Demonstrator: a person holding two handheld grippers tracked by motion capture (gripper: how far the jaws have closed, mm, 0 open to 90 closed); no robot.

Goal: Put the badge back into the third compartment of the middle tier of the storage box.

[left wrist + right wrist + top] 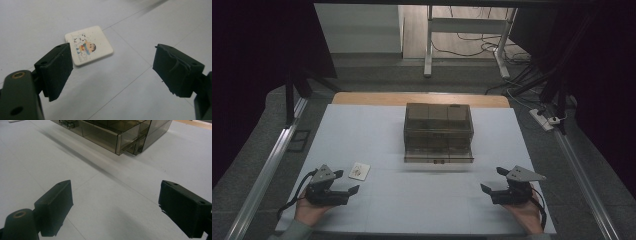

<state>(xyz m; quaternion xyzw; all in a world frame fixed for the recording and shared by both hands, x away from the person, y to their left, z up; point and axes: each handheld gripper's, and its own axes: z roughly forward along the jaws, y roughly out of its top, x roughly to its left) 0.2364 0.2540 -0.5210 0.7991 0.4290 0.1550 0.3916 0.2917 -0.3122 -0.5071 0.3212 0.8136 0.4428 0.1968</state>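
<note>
The white-covered bench point(422, 200) carries a smoky clear drawer box point(438, 131), its bottom drawer pulled out. Nearer the person, both left hand-held gripper point(346, 184) and right hand-held gripper point(492, 181) gape empty. A small picture tile point(359, 171) lies left of the box, just beyond the left one.

Left gripper point(347, 182) and right gripper point(492, 180) held low, fingers apart.

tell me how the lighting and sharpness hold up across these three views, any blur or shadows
High view: dim, with black curtains at the sides; the smoky drawer box casts a soft shadow toward the person. Left gripper view: the cartoon tile is fairly sharp, the near jaws softer. Right gripper view: the box throws a long, blurred shadow across the white table.
</note>
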